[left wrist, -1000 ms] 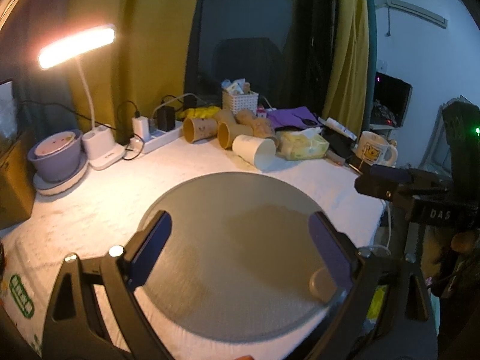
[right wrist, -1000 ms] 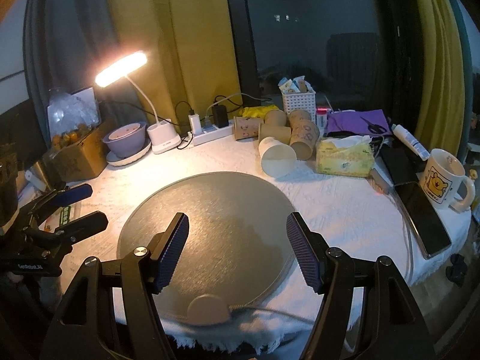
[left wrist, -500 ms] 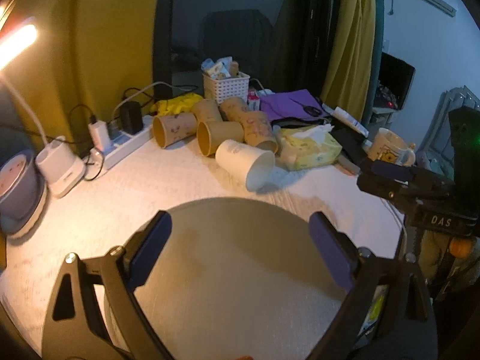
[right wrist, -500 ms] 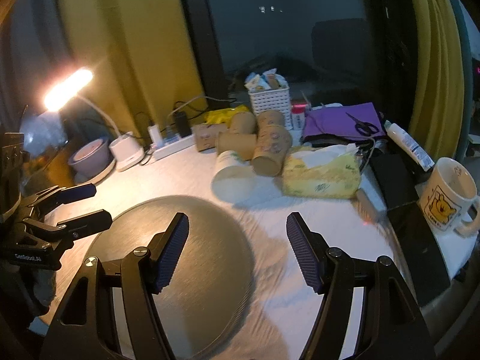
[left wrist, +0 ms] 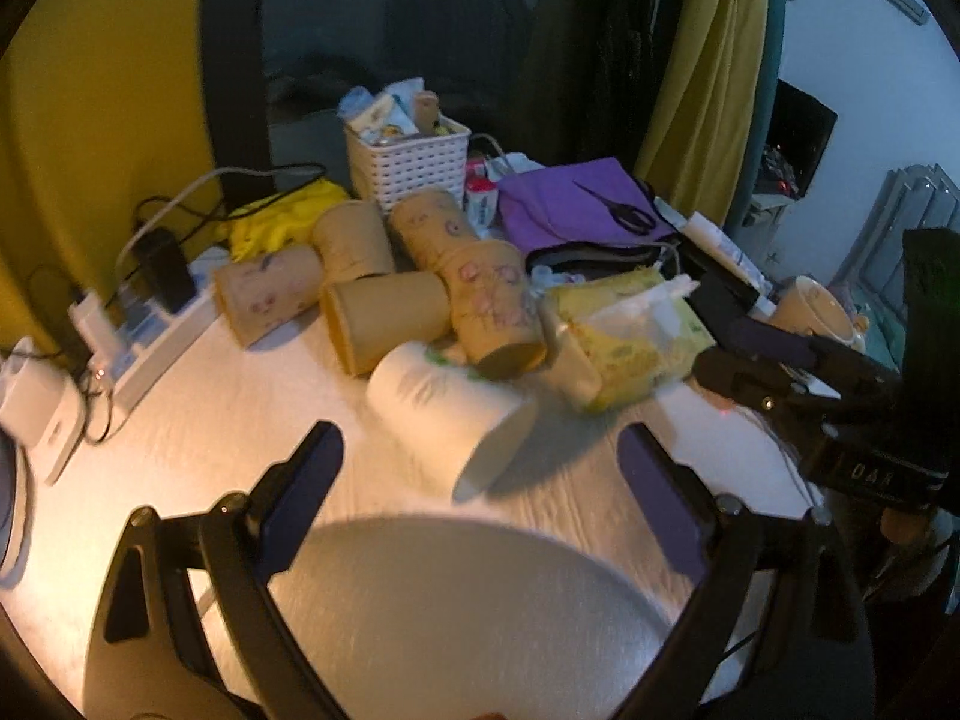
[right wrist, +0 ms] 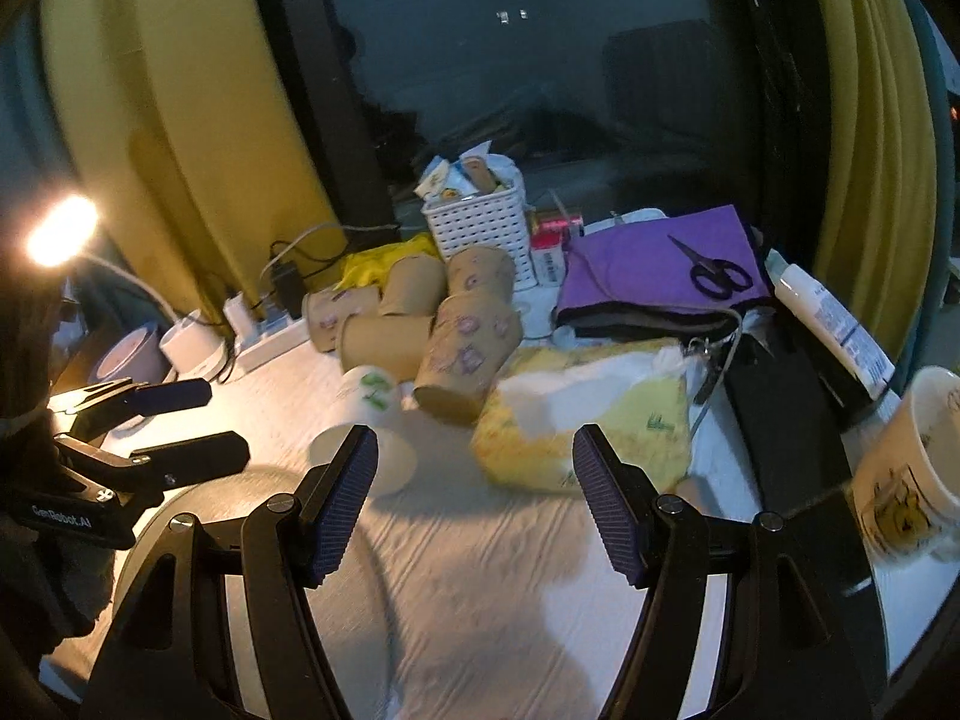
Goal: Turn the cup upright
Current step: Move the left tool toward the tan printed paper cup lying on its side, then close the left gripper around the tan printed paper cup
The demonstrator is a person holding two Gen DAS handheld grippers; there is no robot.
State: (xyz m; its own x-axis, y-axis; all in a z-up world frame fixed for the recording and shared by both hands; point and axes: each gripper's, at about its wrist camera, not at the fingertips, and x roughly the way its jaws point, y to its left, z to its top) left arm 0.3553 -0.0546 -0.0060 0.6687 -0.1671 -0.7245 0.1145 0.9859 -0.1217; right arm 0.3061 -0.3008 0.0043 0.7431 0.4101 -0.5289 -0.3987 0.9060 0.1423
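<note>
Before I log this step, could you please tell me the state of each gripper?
Left gripper: open, holding nothing, fingers spread before the white cup.
Right gripper: open, holding nothing.

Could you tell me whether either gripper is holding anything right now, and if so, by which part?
Nothing is held. The left gripper and right gripper are both open and short of the white cup.

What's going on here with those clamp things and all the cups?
A person holds a gripper in each hand. The left gripper and the right gripper are both open and empty. A white paper cup lies on its side on the white tablecloth, in front of several toppled brown cups. Nothing is gripped yet.
</note>
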